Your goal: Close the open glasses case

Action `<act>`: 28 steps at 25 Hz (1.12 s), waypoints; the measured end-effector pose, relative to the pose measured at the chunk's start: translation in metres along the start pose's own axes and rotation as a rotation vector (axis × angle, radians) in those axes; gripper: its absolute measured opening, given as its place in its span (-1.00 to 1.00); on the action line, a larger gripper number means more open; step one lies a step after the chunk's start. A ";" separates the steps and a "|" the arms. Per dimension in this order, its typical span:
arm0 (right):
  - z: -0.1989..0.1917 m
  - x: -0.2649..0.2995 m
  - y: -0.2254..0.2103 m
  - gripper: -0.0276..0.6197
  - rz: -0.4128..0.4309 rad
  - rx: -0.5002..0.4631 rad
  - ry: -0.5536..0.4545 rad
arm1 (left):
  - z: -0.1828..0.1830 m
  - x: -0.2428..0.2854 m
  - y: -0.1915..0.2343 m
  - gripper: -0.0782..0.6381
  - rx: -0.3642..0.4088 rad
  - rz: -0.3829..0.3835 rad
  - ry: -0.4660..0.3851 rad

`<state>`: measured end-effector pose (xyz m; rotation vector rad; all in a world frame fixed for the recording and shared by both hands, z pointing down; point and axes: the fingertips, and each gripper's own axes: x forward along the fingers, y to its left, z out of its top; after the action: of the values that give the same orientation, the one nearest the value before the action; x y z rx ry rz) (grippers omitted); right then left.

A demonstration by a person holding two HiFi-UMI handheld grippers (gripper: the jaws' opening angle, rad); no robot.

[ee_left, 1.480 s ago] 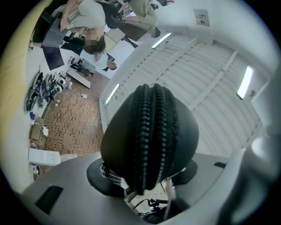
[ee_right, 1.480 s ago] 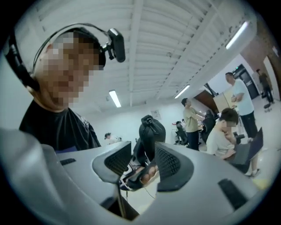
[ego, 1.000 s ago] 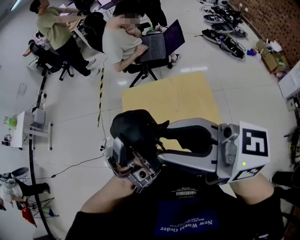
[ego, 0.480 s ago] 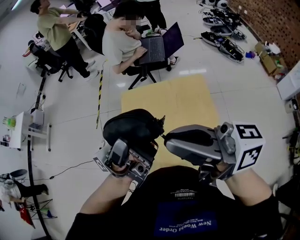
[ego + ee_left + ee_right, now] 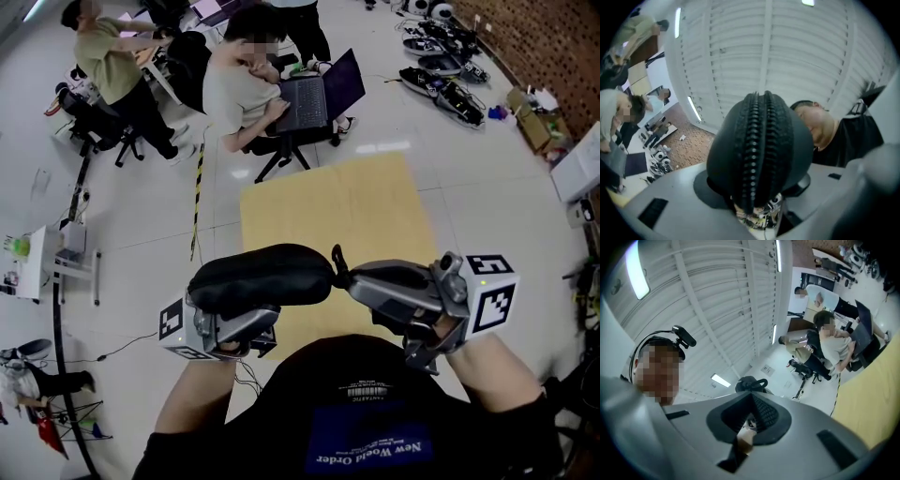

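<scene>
The black zippered glasses case (image 5: 261, 277) lies level in the air in front of my chest, above the near edge of the yellow table (image 5: 328, 197). My left gripper (image 5: 239, 319) holds it from below, jaws shut on its body. In the left gripper view the case (image 5: 757, 154) fills the middle, with two rows of zipper teeth running side by side. My right gripper (image 5: 349, 274) comes in from the right. Its jaws are shut at the case's right end on the small black zipper pull (image 5: 337, 260). That pull (image 5: 752, 383) sticks out past the shut jaw tips.
Behind the table a person sits with an open laptop (image 5: 314, 94), and another person (image 5: 108, 56) sits at the far left. Equipment lies on the floor at the back right (image 5: 441, 75). A small white stand (image 5: 66, 248) is at the left.
The left gripper rolled, turning the case from a bunched, upright pose to lying level. The right gripper sank a little, and its wide-open jaws closed at the case's right end.
</scene>
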<state>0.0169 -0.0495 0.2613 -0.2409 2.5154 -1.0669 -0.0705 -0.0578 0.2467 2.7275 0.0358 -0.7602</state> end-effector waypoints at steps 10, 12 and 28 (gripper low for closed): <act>-0.003 -0.021 0.000 -0.96 -0.031 -0.038 0.066 | -0.043 0.006 -0.010 -0.12 0.291 0.012 0.359; -0.007 -0.020 0.002 -0.96 -0.055 -0.085 0.125 | -0.057 0.006 -0.008 -0.12 0.343 0.017 0.475; -0.038 0.011 -0.010 -0.96 -0.234 -0.317 0.343 | -0.170 -0.015 0.048 -0.12 0.535 0.194 1.356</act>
<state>-0.0088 -0.0352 0.2889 -0.4872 3.0262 -0.8430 0.0065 -0.0517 0.4059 3.0555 -0.1490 1.3546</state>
